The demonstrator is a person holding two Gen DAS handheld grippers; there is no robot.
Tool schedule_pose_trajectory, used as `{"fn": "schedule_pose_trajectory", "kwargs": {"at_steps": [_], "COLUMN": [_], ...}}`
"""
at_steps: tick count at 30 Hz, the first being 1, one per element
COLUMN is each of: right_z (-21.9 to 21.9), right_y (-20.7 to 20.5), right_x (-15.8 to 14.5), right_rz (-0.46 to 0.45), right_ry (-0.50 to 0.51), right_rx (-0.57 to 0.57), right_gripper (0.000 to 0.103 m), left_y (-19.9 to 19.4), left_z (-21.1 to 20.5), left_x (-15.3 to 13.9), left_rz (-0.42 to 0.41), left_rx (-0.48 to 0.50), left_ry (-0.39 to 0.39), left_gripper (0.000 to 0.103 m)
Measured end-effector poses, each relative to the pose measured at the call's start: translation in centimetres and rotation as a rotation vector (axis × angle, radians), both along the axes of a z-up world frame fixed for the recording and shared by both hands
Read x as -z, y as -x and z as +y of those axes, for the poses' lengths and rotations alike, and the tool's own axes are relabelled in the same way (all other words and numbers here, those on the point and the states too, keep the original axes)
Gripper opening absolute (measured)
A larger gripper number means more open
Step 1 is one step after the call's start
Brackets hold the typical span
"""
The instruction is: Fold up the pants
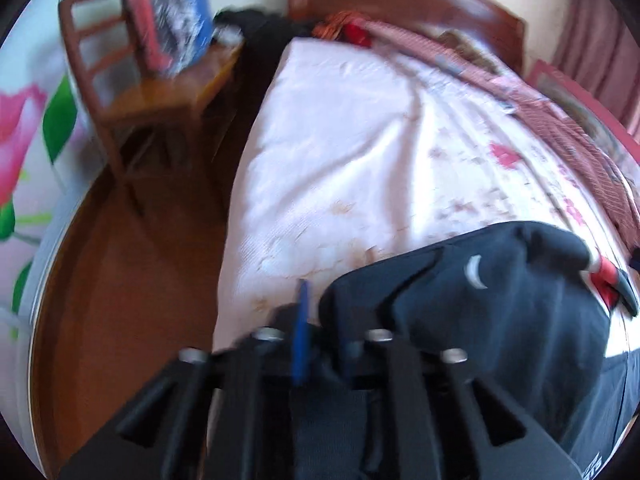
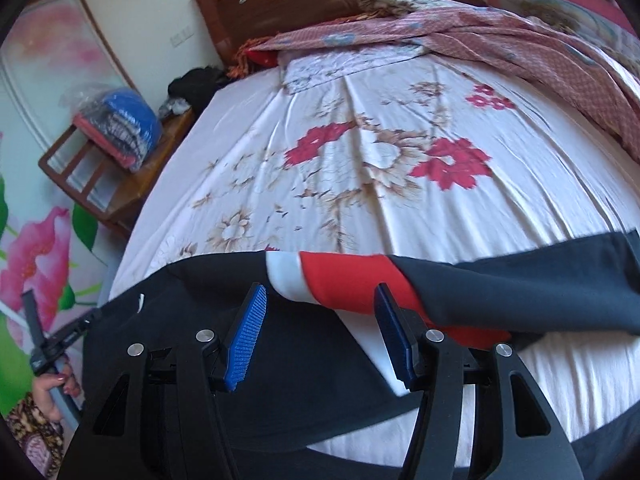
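Observation:
Dark navy pants [image 2: 304, 376] with a red and white stripe lie across the near end of the bed. In the left wrist view my left gripper [image 1: 322, 304] is shut on a bunched part of the pants [image 1: 480, 304] and holds it lifted over the bed's left edge. The view is blurred. In the right wrist view my right gripper [image 2: 320, 304] is open, its blue pads [image 2: 246, 336] apart just above the pants near the red stripe [image 2: 352, 280]. The left gripper [image 2: 44, 344] shows at the far left, held by a hand.
The bed [image 2: 360, 152] has a white floral sheet. A pink blanket [image 2: 500, 40] lies along its far right side. A wooden chair [image 2: 104, 168] with folded clothes stands left of the bed by the wall. Brown floor [image 1: 132, 300] lies left of the bed.

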State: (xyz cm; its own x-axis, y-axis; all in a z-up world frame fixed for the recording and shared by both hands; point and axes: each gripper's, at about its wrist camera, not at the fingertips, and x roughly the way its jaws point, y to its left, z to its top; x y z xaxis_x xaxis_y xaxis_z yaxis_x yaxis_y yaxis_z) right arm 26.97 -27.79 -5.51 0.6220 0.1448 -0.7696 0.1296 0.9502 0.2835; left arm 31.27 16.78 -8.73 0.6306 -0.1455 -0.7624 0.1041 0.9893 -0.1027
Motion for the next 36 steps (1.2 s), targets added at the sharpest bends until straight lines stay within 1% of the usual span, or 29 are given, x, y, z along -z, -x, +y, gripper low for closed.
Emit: {"fn": "schedule_pose_trajectory", "kwargs": {"at_steps": [2,4,9,10,11,12,13,14,16,19,21,22,23,24,25,26,28,29,30,31,33,36], "right_z": [0.6,0.8,1.2,1.3,1.6,1.8,2.2,2.4,3.0,3.3,3.3,3.2,3.1,3.0,3.0,2.9,3.0,3.0,3.0,2.9,2.7,2.3], "right_y": [-1.5,-2.9,-4.8,-4.8,-4.7,-4.7,-4.6,-4.5,-4.0,-3.4,-2.8,-2.6,-2.3,-2.0,-1.7,-1.5,-0.8,-0.6,-0.3,0.1,0.7,1.5], "right_x": [-0.2,-0.4,-0.3,-0.2,-0.1,0.0,0.3,0.4,0.7,1.0,1.2,1.3,1.4,1.6,1.8,2.0,2.4,2.7,3.0,3.3,4.0,4.3], "right_rz": [0.019,0.048,0.092,0.093,0.098,0.104,0.108,0.108,0.109,0.107,0.106,0.106,0.106,0.107,0.107,0.106,0.104,0.105,0.108,0.114,0.123,0.126], "right_ry": [-0.012,-0.053,-0.147,-0.165,-0.186,-0.202,-0.217,-0.225,-0.225,-0.221,-0.224,-0.234,-0.243,-0.251,-0.256,-0.263,-0.262,-0.260,-0.262,-0.270,-0.287,-0.303], "right_rx": [-0.004,0.010,0.050,0.052,0.053,0.053,0.046,0.038,0.023,0.004,0.011,0.011,0.014,0.022,0.025,0.026,0.032,0.036,0.041,0.046,0.057,0.080], "right_gripper": [0.056,0.056,0.056,0.056,0.056,0.056,0.056,0.056,0.056,0.056,0.056,0.056,0.056,0.056,0.056,0.056,0.056,0.056,0.056,0.056,0.056,0.056], "left_y": [1.4,2.5,3.4,3.0,2.6,2.0,1.6,1.3,0.6,-0.9,-1.4,-1.5,-1.5,-1.3,-0.9,-0.5,0.1,0.5,1.2,1.8,3.6,6.0], "left_z": [-0.3,-0.4,0.1,0.2,0.2,0.4,0.6,0.8,1.5,2.3,2.1,1.9,1.7,1.5,1.5,1.4,0.9,0.7,0.6,0.8,1.4,1.7], "left_x": [-1.4,-2.2,-2.2,-1.9,-1.5,-1.1,-0.9,-0.7,-0.3,1.4,2.5,3.1,3.3,3.6,3.5,3.3,2.8,2.4,1.6,0.8,-1.2,-3.3], "left_rz": [-0.052,-0.082,-0.088,-0.068,-0.052,-0.033,-0.028,-0.026,-0.023,0.071,0.116,0.130,0.131,0.125,0.111,0.100,0.079,0.055,0.021,-0.007,-0.069,-0.140], "left_rx": [0.008,0.024,0.049,0.052,0.049,0.037,0.024,0.005,-0.010,0.011,0.047,0.059,0.058,0.060,0.066,0.073,0.080,0.086,0.083,0.072,0.047,0.039], "left_ry": [0.013,0.024,0.044,0.048,0.049,0.040,0.029,0.013,-0.002,0.027,0.022,-0.009,-0.037,-0.070,-0.061,-0.051,-0.075,-0.091,-0.089,-0.072,-0.006,0.043], "left_gripper": [0.003,0.003,0.004,0.010,0.019,0.054,0.087,0.091,0.091,0.091,0.090,0.083,0.073,0.062,0.043,0.043,0.037,0.035,0.033,0.032,0.032,0.032]}}
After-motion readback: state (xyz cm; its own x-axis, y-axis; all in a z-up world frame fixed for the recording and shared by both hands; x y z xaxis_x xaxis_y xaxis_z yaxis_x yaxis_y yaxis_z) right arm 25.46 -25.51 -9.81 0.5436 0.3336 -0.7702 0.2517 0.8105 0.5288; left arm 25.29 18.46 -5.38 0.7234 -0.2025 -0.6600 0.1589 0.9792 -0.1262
